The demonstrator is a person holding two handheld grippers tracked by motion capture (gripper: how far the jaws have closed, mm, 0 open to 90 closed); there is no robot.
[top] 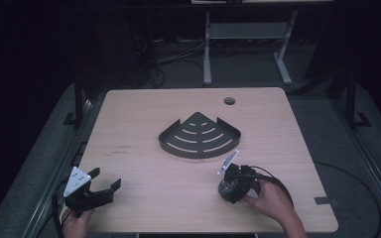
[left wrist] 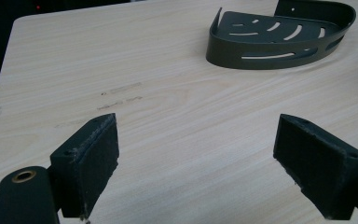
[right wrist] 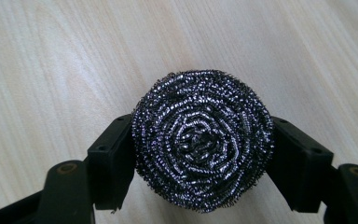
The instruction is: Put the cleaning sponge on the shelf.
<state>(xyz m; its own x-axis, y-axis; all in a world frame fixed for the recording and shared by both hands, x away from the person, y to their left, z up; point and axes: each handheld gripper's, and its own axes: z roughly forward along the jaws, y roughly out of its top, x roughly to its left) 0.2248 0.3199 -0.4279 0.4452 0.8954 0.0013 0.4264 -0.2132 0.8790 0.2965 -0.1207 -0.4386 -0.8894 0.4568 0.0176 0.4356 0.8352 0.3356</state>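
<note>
**One scrubber held, one rack lying free**

The right gripper [right wrist: 203, 149] has its two jaws pressed against the sides of a single round steel scrubber [right wrist: 203, 140], a tight coil of shiny wire held just above the tabletop. The left gripper [left wrist: 198, 161] stands with its jaws spread wide, only bare wood between the two pads.

Counting up: two grippers, one scrubber, one dark metal corner rack [top: 200, 135], one wooden table [top: 144, 114].

From above, the right gripper [top: 230, 186] sits near the front edge at the right, a hand [top: 273, 201] behind it, and the scrubber [top: 225, 187] reads as little more than a dark lump. The right gripper view makes the wire coils plain. The left gripper [top: 104, 181] is at the front left corner, well apart from the rack in the middle of the table. Its own view shows the rack [left wrist: 279, 35] from the side, with its slotted floor and low curved wall.
</note>
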